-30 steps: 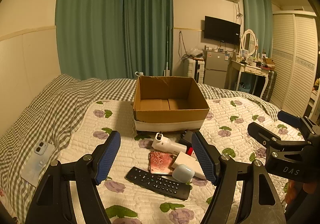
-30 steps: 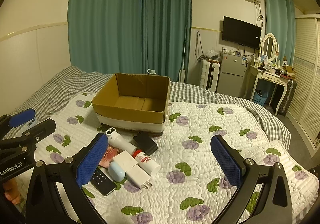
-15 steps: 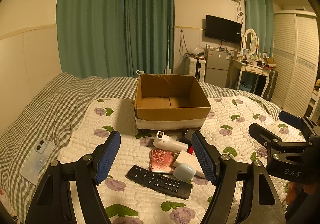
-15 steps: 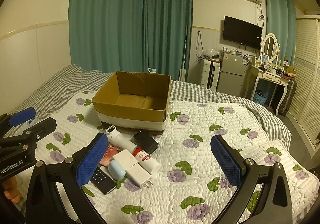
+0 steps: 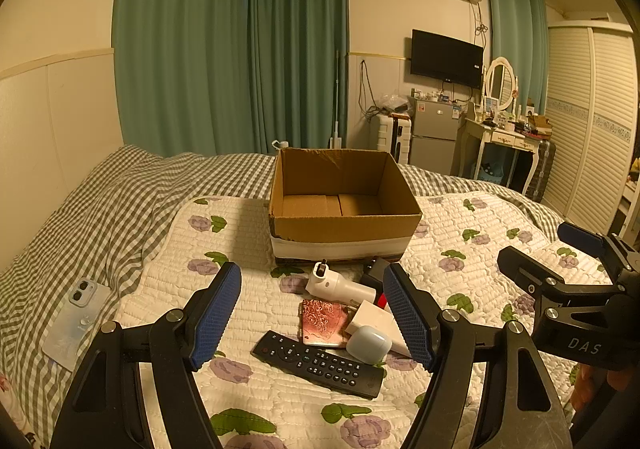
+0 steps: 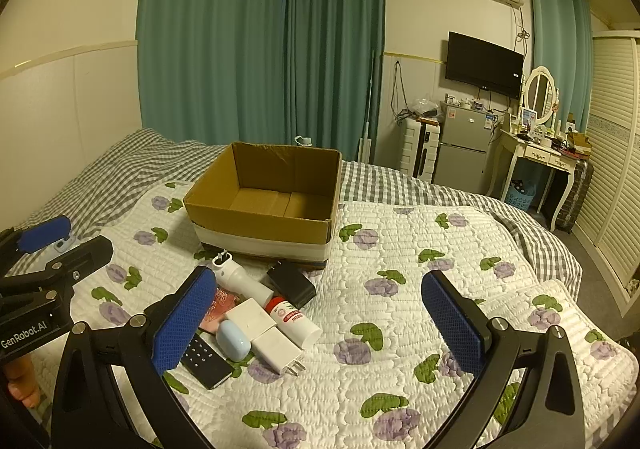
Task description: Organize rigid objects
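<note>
Both the left gripper (image 5: 312,309) and right gripper (image 6: 314,317) hovered spread, holding nothing; the open brown cardboard box (image 5: 344,201) stood empty. Lifting the long black remote control (image 5: 318,363) crosswise looked soundest.

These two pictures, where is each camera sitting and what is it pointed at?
Left wrist: on the left gripper, looking along its open fingers over the quilt at the remote and cardboard box; the right gripper shows at right.
Right wrist: on the right gripper, looking across the bed; the left gripper and a fingertip show at left.
Shared: the box, the white bottle, the pale blue case.
</note>
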The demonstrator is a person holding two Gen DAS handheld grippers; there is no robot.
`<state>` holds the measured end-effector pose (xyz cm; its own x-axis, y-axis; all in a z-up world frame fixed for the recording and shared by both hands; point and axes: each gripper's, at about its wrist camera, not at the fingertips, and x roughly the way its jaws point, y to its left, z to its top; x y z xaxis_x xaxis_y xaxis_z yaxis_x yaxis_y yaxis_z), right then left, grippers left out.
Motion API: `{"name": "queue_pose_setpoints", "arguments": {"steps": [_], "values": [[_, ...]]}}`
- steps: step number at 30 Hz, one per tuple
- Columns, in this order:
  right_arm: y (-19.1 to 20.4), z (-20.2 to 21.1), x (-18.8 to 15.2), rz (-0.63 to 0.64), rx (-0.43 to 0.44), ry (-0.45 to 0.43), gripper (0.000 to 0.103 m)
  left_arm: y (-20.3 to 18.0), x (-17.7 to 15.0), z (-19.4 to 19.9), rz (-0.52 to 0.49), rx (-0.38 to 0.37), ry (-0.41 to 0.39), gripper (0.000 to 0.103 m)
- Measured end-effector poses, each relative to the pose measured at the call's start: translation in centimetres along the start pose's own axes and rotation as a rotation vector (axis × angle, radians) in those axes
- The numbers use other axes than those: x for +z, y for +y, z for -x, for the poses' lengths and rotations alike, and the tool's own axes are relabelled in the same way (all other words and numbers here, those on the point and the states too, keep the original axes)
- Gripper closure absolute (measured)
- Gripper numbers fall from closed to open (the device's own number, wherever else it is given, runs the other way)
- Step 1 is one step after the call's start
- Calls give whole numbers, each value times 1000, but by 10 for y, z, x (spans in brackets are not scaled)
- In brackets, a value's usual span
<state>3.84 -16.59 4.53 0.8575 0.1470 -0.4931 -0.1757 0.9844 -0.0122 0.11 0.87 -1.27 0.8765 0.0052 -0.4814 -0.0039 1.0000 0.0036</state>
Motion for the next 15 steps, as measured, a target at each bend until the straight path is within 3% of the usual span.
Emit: {"name": "queue_pose_setpoints", "arguments": {"steps": [15], "values": [[1,0,1,7,2,4,0,-1,0,0,0,2,1,27]]}}
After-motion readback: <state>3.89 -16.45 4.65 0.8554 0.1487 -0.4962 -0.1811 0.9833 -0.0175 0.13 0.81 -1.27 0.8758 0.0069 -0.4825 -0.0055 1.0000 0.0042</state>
